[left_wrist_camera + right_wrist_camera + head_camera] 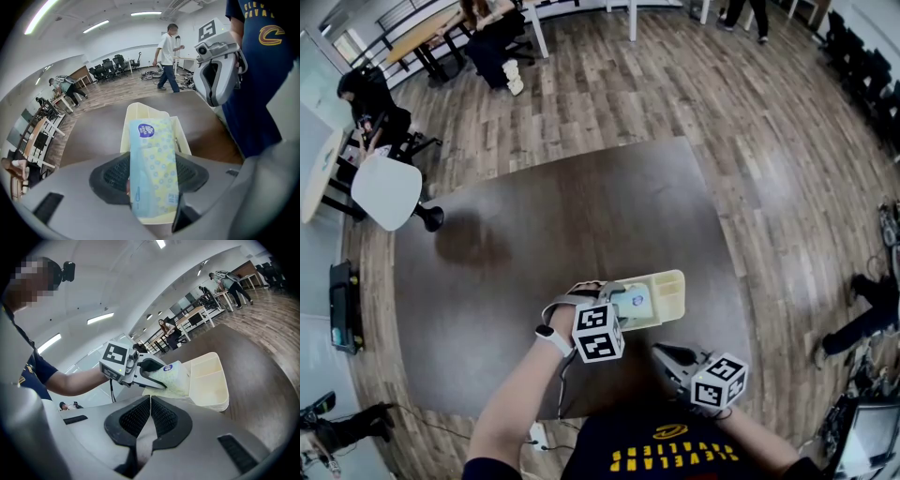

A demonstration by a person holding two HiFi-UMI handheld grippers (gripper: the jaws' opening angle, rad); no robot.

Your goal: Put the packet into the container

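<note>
Between left jaws, pale blue-yellow dotted packet

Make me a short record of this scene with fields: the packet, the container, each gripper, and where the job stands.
packet: light blue and yellow, dotted, with a round blue logo at its far end
left gripper: jaws shut on the packet, holding it over the container's near end
container: cream plastic, divided into compartments, standing on the dark brown table
right gripper: jaws together, nothing between them, held near the person and apart from the container
job: packet not yet released; cannot tell whether it touches the container
</note>
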